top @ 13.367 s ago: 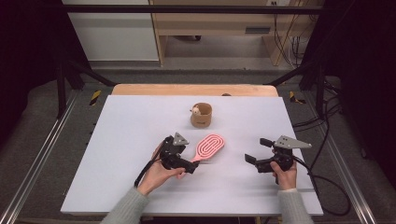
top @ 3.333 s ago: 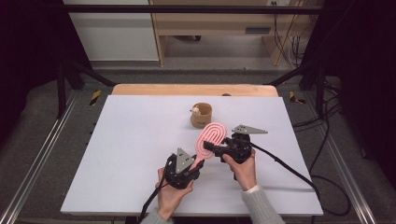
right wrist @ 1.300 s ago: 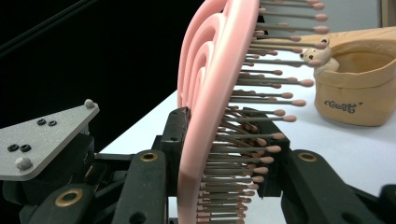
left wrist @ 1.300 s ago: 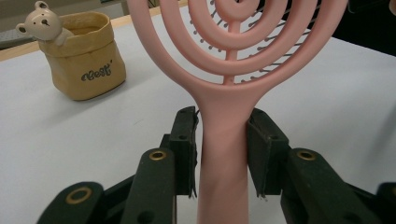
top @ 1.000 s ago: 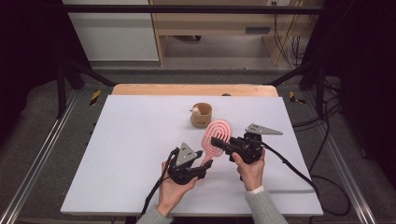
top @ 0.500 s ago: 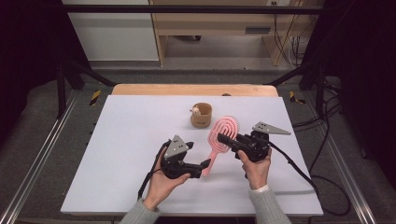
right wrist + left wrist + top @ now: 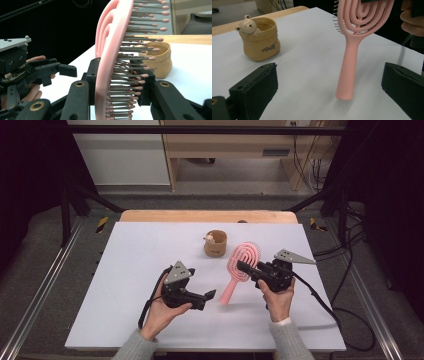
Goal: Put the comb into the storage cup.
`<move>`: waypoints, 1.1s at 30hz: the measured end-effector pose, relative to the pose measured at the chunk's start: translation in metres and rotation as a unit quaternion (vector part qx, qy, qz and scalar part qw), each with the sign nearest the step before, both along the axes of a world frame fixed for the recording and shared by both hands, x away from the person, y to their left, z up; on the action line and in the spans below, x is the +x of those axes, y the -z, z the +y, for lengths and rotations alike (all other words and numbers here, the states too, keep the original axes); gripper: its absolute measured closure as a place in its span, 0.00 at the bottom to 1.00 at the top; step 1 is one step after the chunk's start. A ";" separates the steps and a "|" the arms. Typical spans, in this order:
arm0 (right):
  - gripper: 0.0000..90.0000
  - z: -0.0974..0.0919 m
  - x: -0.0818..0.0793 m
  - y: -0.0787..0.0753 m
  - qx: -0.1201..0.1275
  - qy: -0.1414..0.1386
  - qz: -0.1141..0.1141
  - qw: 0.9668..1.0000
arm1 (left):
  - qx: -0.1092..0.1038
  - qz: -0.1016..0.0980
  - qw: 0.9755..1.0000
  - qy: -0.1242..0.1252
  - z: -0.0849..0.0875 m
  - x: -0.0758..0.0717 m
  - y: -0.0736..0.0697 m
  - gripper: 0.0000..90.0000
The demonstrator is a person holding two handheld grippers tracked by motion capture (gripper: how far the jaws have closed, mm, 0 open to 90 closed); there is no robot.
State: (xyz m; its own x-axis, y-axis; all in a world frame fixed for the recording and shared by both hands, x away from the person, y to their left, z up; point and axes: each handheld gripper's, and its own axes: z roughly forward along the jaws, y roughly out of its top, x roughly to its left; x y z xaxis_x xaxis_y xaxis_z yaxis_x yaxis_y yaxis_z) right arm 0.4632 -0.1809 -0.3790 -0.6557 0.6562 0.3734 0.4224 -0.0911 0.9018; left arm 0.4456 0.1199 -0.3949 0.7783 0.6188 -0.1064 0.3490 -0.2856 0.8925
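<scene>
A pink hairbrush (image 7: 231, 286) stands tilted over the white table (image 7: 135, 270), head up and handle end down by the surface. My right gripper (image 7: 244, 267) is shut on the brush's head, its jaws pinching the looped pink frame and bristles (image 7: 117, 75). My left gripper (image 7: 209, 296) sits left of the handle's lower end. Its jaws have just been opening and stand wide apart. The handle (image 7: 348, 70) rises between them, touched by neither pad (image 7: 262, 82). A tan bag-shaped pot with a small bear figure (image 7: 216, 243) sits behind the brush.
The pot (image 7: 260, 37) stands left of the brush in the left gripper view. My left gripper and its hand (image 7: 37, 70) show at the left in the right gripper view. A wooden edge (image 7: 207, 216) borders the table's far side. Cables (image 7: 325, 300) trail right.
The left gripper's jaws have opened off the brush handle and the left hand has drawn back to the left. The right gripper keeps the brush's head and has shifted slightly right.
</scene>
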 end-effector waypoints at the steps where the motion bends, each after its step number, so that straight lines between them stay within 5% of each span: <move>1: 0.70 0.000 0.000 0.000 -0.001 0.001 -0.001 1.000 | 0.002 -0.002 1.000 -0.002 0.002 0.000 0.000 0.00; 33: 0.70 -0.002 0.014 -0.020 -0.036 0.024 -0.021 0.999 | 0.006 0.000 0.997 -0.072 0.098 0.000 0.028 0.00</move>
